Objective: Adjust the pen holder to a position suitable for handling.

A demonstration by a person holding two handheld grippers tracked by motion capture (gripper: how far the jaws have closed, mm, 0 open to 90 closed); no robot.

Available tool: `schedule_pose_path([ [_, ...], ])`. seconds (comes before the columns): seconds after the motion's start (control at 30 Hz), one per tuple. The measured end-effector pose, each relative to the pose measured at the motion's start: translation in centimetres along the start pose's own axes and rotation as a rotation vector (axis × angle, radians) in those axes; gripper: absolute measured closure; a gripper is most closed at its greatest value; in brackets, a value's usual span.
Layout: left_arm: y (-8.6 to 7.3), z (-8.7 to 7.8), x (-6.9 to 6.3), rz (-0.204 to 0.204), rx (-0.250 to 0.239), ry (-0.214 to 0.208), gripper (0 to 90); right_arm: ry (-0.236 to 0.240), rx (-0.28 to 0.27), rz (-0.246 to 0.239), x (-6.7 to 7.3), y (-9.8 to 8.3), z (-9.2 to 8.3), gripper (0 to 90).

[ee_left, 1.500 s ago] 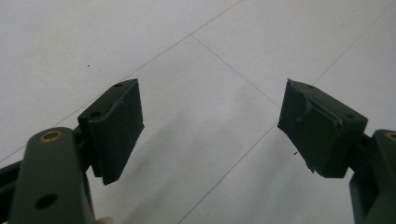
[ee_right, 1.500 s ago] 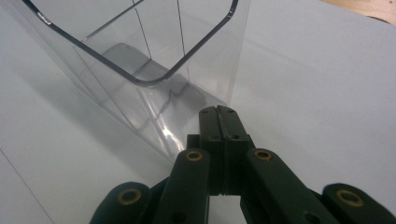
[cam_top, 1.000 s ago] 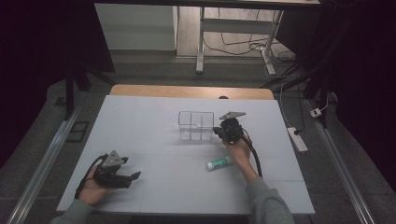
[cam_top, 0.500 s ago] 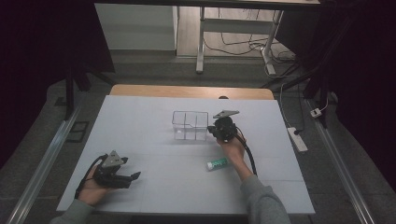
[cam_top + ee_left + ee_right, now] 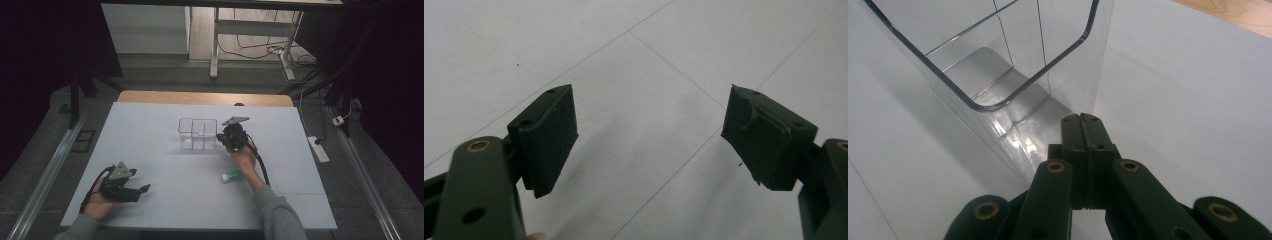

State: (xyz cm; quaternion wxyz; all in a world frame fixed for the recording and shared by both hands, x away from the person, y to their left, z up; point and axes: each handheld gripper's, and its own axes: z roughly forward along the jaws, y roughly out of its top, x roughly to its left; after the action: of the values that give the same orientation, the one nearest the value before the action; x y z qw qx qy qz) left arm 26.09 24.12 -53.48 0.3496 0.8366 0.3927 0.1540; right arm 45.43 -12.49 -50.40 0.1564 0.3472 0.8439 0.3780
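Note:
A clear plastic box (image 5: 198,134) with inner dividers stands in the middle of the white table (image 5: 150,125). My right gripper (image 5: 220,138) is at the box's right side. In the right gripper view its jaws (image 5: 1082,120) are shut together with nothing between them, and their tips rest against the lower corner of the clear box (image 5: 998,65). A small green and white tube (image 5: 232,175) lies on the table beside my right forearm. My left gripper (image 5: 144,189) rests near the front left with its jaws open over bare table (image 5: 649,125).
A strip of wooden tabletop (image 5: 205,97) shows past the white sheet at the far edge. A power strip (image 5: 319,149) lies on the floor to the right. Metal rails (image 5: 45,175) run along both sides of the table.
My right gripper has moved to the left, and the clear box has slid left with it. The left gripper and the tube have stayed where they were.

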Motion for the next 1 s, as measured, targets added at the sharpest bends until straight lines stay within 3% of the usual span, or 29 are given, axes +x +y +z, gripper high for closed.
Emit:
schedule_pose_path([
  [0.33,-0.2,-0.1,0.0,-0.008,0.003,0.01,21.5,0.012,-0.001,-0.027,1.0,0.7,0.9,89.6],
  [0.6,-0.2,-0.2,0.0,-0.008,0.002,0.012,21.5,0.019,-0.001,-0.025,0.9,0.6,1.0,89.6],
  [0.8,-0.3,-0.3,0.0,-0.007,-0.003,0.008,21.5,0.018,-0.003,-0.015,0.5,0.5,-0.1,89.5],
  [1.0,-0.2,-0.2,0.1,-0.006,-0.005,0.007,21.5,0.019,-0.016,-0.009,-0.5,-0.3,-2.2,89.5],
])
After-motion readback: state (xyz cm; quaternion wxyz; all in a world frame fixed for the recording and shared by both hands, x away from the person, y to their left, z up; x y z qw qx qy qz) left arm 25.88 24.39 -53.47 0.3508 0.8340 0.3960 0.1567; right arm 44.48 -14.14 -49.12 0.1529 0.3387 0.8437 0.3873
